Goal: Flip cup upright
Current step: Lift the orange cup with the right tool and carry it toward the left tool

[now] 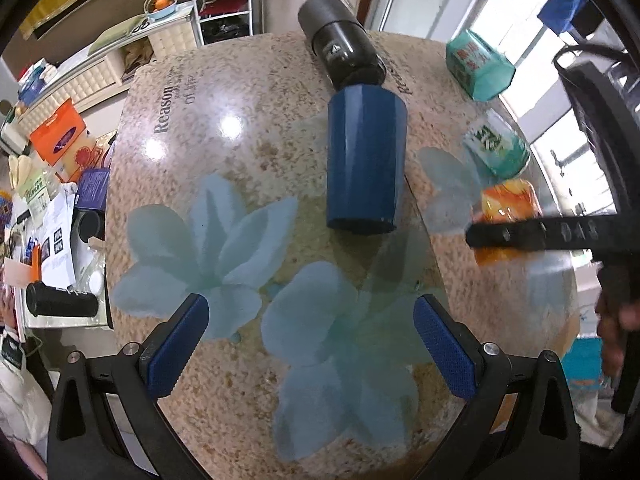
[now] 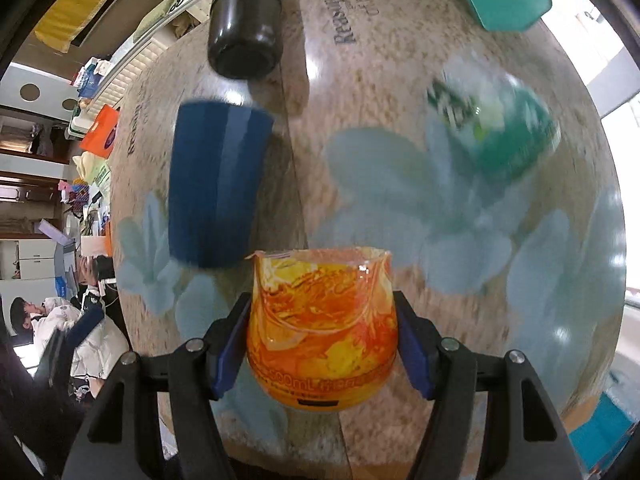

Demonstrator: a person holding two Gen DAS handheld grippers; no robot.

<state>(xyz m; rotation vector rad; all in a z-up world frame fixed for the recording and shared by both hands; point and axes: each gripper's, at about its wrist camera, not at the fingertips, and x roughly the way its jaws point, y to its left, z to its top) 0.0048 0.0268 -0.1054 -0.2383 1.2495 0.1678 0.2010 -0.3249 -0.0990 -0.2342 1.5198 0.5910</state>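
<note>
Cup is the word for two things I see: a dark blue cup (image 1: 365,158) sitting mouth-down at the centre of the left wrist frame, and an orange-and-yellow patterned clear cup (image 2: 322,330) at the bottom centre of the right wrist frame. Beneath both spreads the round speckled table (image 1: 248,80), printed with pale blue flowers and the word "Reason". From my left camera, the blue cup rests on the table, wider end away from me, with a black cylindrical bottle (image 1: 340,50) just behind it toward the top of the frame. At upper right sits a teal carton (image 1: 478,66), and below it a green-and-white package (image 1: 496,146), blurred. My right gripper (image 2: 322,340) is clamped on the orange cup, one blue pad against each side, rim pointing up the frame; in the left view that cup (image 1: 506,200) appears at right, partly hidden by a black finger. My left gripper (image 1: 312,344) is spread wide with nothing between its blue pads (image 1: 178,344).
</note>
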